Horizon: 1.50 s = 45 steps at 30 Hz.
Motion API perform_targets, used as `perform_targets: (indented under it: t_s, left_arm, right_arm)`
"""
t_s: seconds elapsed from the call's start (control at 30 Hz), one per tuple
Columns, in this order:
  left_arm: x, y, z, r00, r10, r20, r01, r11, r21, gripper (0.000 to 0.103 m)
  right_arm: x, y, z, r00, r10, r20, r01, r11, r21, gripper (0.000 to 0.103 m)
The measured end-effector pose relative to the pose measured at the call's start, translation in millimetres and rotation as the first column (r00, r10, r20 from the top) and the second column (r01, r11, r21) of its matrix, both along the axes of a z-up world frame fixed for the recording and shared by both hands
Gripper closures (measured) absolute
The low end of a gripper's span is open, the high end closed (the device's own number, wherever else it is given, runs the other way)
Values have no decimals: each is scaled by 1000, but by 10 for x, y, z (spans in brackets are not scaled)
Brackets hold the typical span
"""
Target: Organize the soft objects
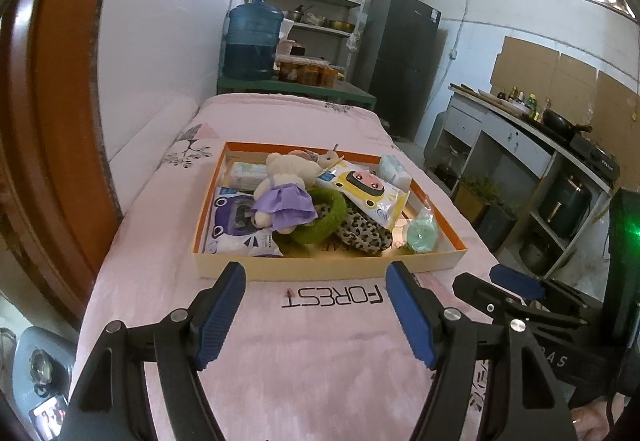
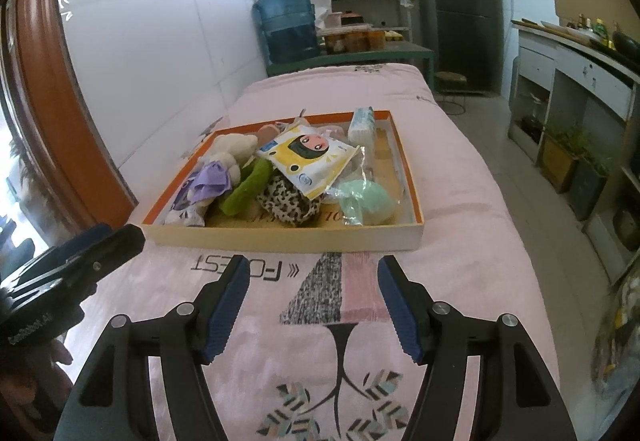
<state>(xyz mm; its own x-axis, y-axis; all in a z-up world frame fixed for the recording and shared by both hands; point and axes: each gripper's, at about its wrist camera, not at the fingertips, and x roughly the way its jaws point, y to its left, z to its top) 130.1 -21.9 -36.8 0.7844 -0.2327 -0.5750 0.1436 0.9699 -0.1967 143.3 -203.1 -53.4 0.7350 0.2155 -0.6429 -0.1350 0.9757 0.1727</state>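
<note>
A shallow cardboard tray with an orange inner rim sits on the pink bed cover. It holds a white plush bear in a purple dress, a green fuzzy ring, a leopard-print piece, a yellow wipes pack, a purple-printed pack, a mint-green bagged item and tissue packs. My left gripper and right gripper are open and empty just in front of the tray.
The bed runs along a white wall on the left. Beyond it stand a green table with a blue water jug, shelves and a dark fridge. A kitchen counter lines the right side.
</note>
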Motion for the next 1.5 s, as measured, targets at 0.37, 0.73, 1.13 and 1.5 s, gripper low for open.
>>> perform_targets:
  t_s: [0.37, 0.73, 1.13, 1.5]
  left_arm:
    - [-251, 26, 59, 1000, 21, 14, -21, 1000, 3, 31]
    - [-506, 32, 137, 996, 78, 51, -79, 997, 19, 31]
    - [-740, -46, 265, 989, 120, 83, -128, 987, 97, 32]
    - [-737, -22, 208, 981, 187, 47, -193, 967, 166, 35]
  right_arm:
    - [-229, 79, 46, 1000, 9, 12, -8, 1000, -6, 35]
    - [-428, 148, 127, 999, -19, 43, 22, 998, -56, 35]
    - [-649, 233, 305, 983, -130, 126, 143, 985, -93, 35]
    - [-751, 286, 357, 980, -139, 140, 155, 982, -109, 35]
